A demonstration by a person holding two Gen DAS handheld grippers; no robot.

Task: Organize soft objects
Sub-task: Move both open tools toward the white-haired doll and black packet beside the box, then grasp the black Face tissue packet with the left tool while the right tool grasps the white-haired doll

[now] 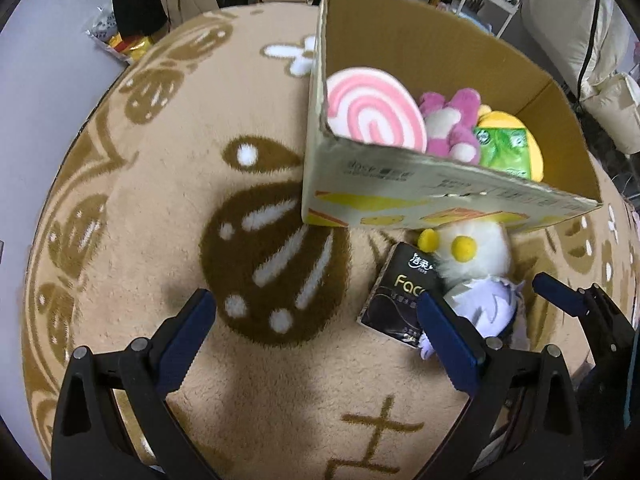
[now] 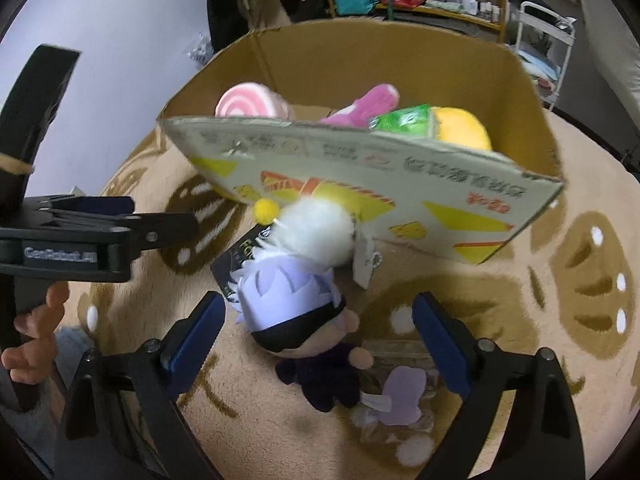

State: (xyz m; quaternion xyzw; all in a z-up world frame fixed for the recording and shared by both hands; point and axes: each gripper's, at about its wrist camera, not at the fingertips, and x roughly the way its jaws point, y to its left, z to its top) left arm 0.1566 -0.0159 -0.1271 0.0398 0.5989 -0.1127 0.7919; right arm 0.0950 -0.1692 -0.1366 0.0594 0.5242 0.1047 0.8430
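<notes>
A cardboard box [image 1: 420, 184] [image 2: 360, 184] stands on a round beige rug and holds a pink swirl cushion [image 1: 376, 110], a pink plush [image 1: 452, 124], a green pack [image 1: 506, 146] and a yellow plush [image 2: 464, 128]. In front of it lie a white fluffy plush with yellow pompoms [image 1: 476, 252] [image 2: 316, 228], a black tissue pack [image 1: 400, 292] and a lilac-haired doll in dark clothes [image 2: 304, 320]. My left gripper [image 1: 320, 320] is open over bare rug, left of these. My right gripper [image 2: 320, 332] is open around the doll, not touching it.
A small purple plush in clear wrap [image 2: 400, 400] lies by the right gripper's right finger. The rug [image 1: 160, 200] lies on a pale floor. Shelves [image 2: 420, 0], a white rack [image 1: 492, 0] and a snack bag [image 1: 120, 40] stand behind the box.
</notes>
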